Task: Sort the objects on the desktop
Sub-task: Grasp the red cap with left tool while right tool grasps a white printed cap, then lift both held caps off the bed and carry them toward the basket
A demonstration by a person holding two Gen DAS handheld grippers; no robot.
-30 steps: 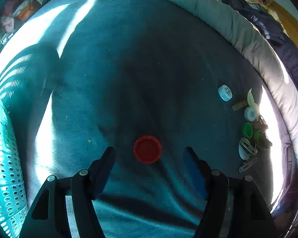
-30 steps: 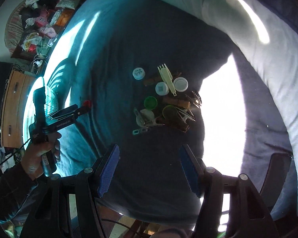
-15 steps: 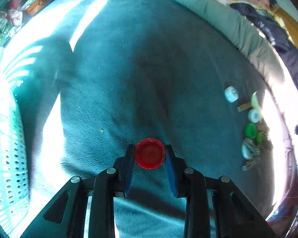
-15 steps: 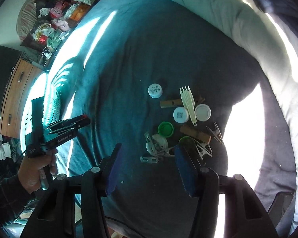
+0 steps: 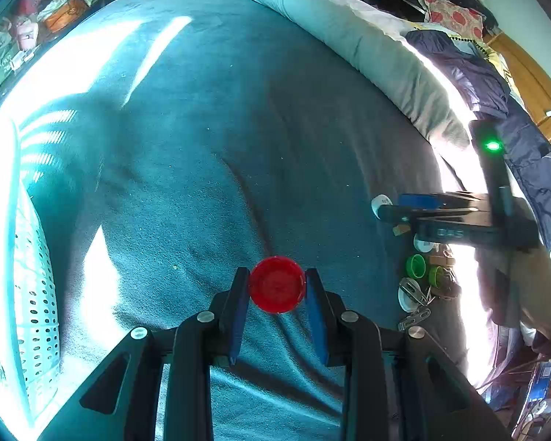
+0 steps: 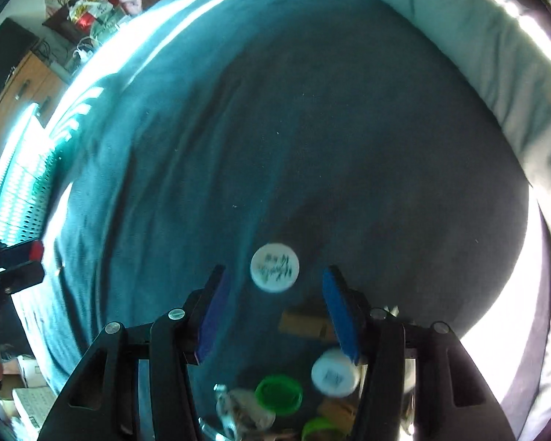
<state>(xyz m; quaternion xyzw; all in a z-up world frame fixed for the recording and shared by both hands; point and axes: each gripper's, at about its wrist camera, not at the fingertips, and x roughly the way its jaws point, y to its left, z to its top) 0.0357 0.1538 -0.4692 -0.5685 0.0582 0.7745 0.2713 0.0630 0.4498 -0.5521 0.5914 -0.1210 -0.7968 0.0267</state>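
My left gripper (image 5: 276, 275) is shut on a red bottle cap (image 5: 276, 284) and holds it over the teal bedspread (image 5: 209, 154). My right gripper (image 6: 273, 275) is open, low over a pile of small objects, with a white printed cap (image 6: 274, 267) lying between its fingertips. Under it lie a second white cap (image 6: 333, 373), a green cap (image 6: 278, 394) and a wooden clothespin (image 6: 303, 323). The left wrist view shows the right gripper (image 5: 389, 207) from the side above the same pile, with green caps (image 5: 416, 266) and metal clips (image 5: 415, 318).
A perforated white-teal basket (image 5: 36, 294) stands at the left edge; it also shows in the right wrist view (image 6: 22, 198). A rolled pale quilt (image 5: 367, 47) and dark clothes (image 5: 496, 84) line the far right of the bed. Cluttered shelves lie beyond.
My left gripper closed on the red cap and lifted it. My right gripper dropped down and forward over the pile until the white printed cap lay between its fingers.
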